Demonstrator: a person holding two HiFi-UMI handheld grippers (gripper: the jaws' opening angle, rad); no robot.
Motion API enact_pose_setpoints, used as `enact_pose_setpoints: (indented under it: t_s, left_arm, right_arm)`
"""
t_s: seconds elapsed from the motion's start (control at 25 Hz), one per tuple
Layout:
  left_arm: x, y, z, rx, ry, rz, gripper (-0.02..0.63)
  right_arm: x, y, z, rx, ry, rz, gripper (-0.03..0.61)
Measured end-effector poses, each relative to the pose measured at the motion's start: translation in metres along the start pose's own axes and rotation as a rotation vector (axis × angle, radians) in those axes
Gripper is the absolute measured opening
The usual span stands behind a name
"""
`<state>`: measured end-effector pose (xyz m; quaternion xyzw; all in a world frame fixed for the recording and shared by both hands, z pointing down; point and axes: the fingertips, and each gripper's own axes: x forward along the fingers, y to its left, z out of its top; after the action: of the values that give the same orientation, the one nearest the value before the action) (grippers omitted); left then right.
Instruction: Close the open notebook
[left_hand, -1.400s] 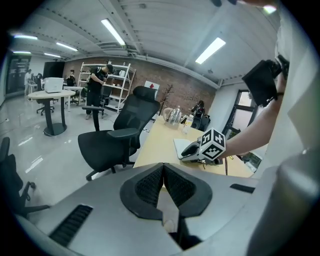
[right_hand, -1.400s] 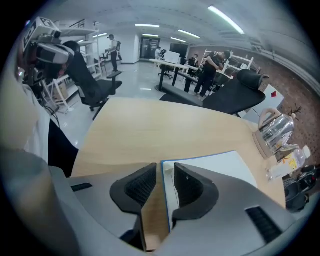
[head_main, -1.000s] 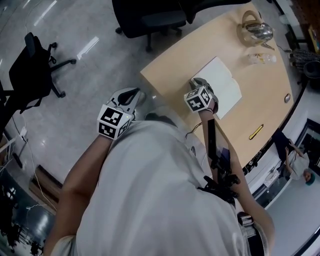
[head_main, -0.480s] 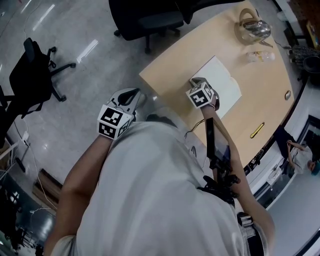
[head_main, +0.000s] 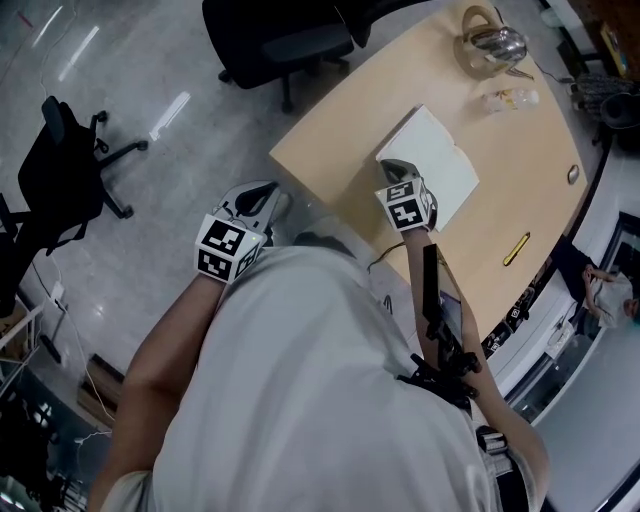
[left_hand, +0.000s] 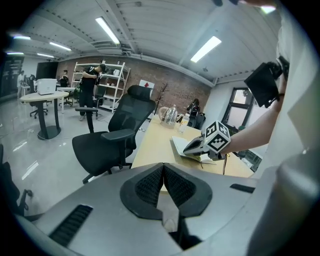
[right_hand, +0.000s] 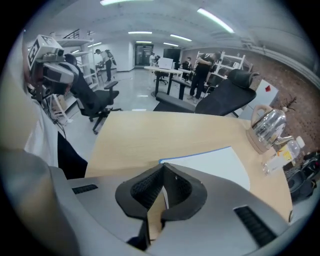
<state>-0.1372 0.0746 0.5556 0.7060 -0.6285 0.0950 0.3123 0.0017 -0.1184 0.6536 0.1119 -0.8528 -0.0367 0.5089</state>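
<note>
The open notebook (head_main: 435, 158) lies flat on the light wooden table (head_main: 330, 130), white pages up; the right gripper view shows its page with a thin blue edge (right_hand: 215, 161). My right gripper (head_main: 391, 169) is shut, its tips at the notebook's near left edge, just over the page corner (right_hand: 162, 167). Nothing shows between its pads. My left gripper (head_main: 263, 196) hangs off the table's left side over the floor, also shut and holding nothing (left_hand: 163, 167). The left gripper view shows the right gripper (left_hand: 196, 145) resting on the notebook (left_hand: 181, 146).
A glass kettle on a round base (head_main: 488, 45) and a plastic bottle (head_main: 508, 98) stand beyond the notebook. A yellow pen (head_main: 516, 249) lies near the table's right edge. Black office chairs (head_main: 280, 35) (head_main: 65, 150) stand on the grey floor to the left.
The head view has drifted a little. The right gripper stays at the notebook's near left edge, nudged slightly along it. The left gripper has not moved.
</note>
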Motion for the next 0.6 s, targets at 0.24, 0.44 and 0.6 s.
enact_pose_setpoints:
  t_s: [0.24, 0.44, 0.6]
  left_arm:
    - [0.022, -0.022, 0.009, 0.057, 0.022, -0.081, 0.008]
    - [0.046, -0.045, 0.023, 0.15, 0.052, -0.202, 0.008]
    - [0.066, -0.066, 0.033, 0.202, 0.071, -0.269, 0.008]
  right_arm:
    - [-0.048, -0.014, 0.005, 0.048, -0.128, -0.142, 0.015]
    - [-0.088, -0.021, 0.0, 0.169, -0.219, -0.244, 0.015]
    - [-0.109, -0.033, -0.009, 0.244, -0.267, -0.308, 0.015]
